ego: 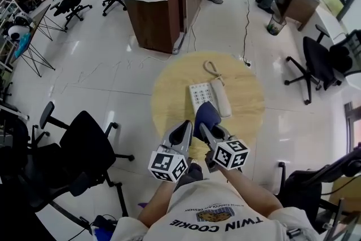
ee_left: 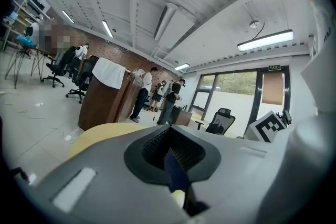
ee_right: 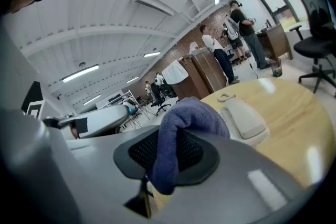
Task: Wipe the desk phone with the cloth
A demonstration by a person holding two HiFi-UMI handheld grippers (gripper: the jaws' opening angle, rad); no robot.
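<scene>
A white desk phone (ego: 201, 95) with its handset (ego: 220, 97) lies on the round wooden table (ego: 169, 93); it shows again in the right gripper view (ee_right: 242, 119). A blue cloth (ego: 207, 116) is bunched just in front of the phone's near edge. My right gripper (ego: 204, 128) is shut on the cloth (ee_right: 185, 118), which bulges up out of its jaws (ee_right: 165, 157). My left gripper (ego: 188, 126) sits close beside it, shut, with a thin blue strip of cloth (ee_left: 174, 168) pinched between its jaws (ee_left: 170, 157). Both grippers hover over the table's near part.
A brown podium (ego: 158, 11) draped with a white cloth stands beyond the table. Black office chairs stand at the left (ego: 84, 147) and at the right (ego: 318, 62). People stand at the far side, by a bin (ego: 276, 24). A cable (ego: 246, 14) runs across the floor.
</scene>
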